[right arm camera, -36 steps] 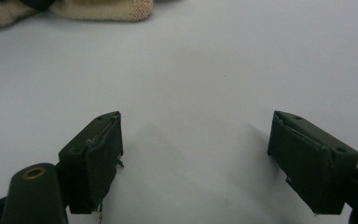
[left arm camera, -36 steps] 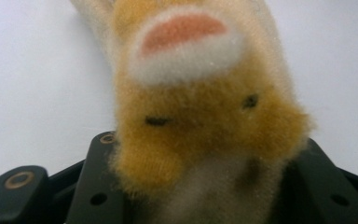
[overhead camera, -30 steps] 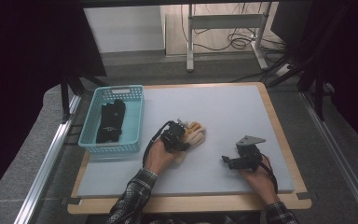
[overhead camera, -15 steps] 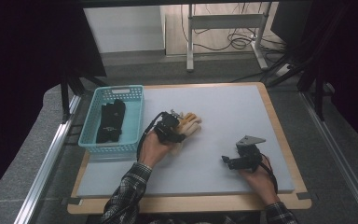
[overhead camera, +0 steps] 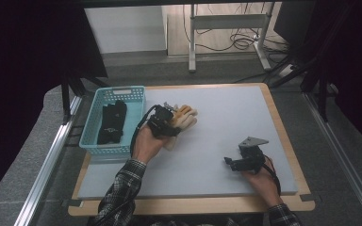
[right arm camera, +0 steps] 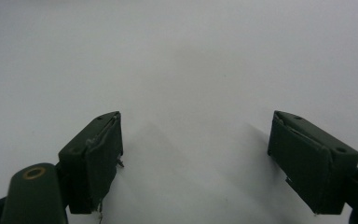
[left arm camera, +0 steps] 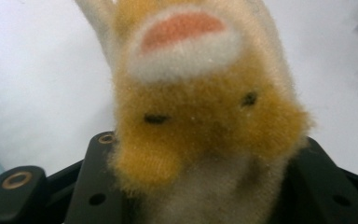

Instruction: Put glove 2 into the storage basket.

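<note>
left gripper view: the plush toy [left arm camera: 205, 126] sits squeezed between the left gripper [left arm camera: 200, 186]'s fingers [left arm camera: 98, 182], its orange and cream pile bulging over both. it looks light, soft and squashy, not slippery or fragile, so a pinch across the body should hold, though loose limbs may dangle. in the right gripper view the right gripper [right arm camera: 196, 158]'s fingers are spread with nothing between them, just above the bare white counter [right arm camera: 191, 56]. beyond the left fingers in the high view, a blue basket [overhead camera: 93, 132] holds a black cloth thing [overhead camera: 111, 123]; farther off lie grey floor and a desk frame [overhead camera: 226, 28] with cables.
</note>
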A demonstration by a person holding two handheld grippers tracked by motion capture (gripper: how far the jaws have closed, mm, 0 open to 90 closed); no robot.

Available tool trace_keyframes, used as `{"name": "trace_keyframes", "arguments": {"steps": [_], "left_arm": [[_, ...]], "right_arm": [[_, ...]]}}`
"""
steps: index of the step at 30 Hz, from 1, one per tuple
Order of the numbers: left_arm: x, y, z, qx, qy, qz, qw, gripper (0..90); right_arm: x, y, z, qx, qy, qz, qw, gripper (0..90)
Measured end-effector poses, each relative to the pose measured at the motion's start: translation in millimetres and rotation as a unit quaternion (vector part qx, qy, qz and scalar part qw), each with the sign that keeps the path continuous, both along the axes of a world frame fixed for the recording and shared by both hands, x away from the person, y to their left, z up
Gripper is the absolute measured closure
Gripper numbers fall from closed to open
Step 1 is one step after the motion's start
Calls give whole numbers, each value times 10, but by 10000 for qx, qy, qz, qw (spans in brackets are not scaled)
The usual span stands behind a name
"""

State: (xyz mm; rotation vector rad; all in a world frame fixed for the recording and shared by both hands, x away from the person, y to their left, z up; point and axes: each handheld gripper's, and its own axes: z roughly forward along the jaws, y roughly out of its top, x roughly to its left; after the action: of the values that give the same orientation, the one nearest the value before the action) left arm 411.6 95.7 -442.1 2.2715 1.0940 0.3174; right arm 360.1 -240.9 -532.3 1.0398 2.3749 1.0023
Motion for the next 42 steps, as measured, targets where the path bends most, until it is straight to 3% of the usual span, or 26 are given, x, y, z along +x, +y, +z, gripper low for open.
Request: {"name": "trace_keyframes", "arguments": {"steps": [23, 33, 42], "left_arm": [[87, 477, 255, -38, -123, 624, 9980, 539], [111, 761, 331, -113, -154, 963, 9952, 534], [130, 1064, 301, -169, -186, 1393, 9899, 532]], "right_arm": [[-1, 1, 0, -12, -8, 2, 10000, 176], [-1, 1, 0, -18, -10, 2, 10000, 176], [-2, 1, 0, -21, -10, 3, 10000, 176]]}}
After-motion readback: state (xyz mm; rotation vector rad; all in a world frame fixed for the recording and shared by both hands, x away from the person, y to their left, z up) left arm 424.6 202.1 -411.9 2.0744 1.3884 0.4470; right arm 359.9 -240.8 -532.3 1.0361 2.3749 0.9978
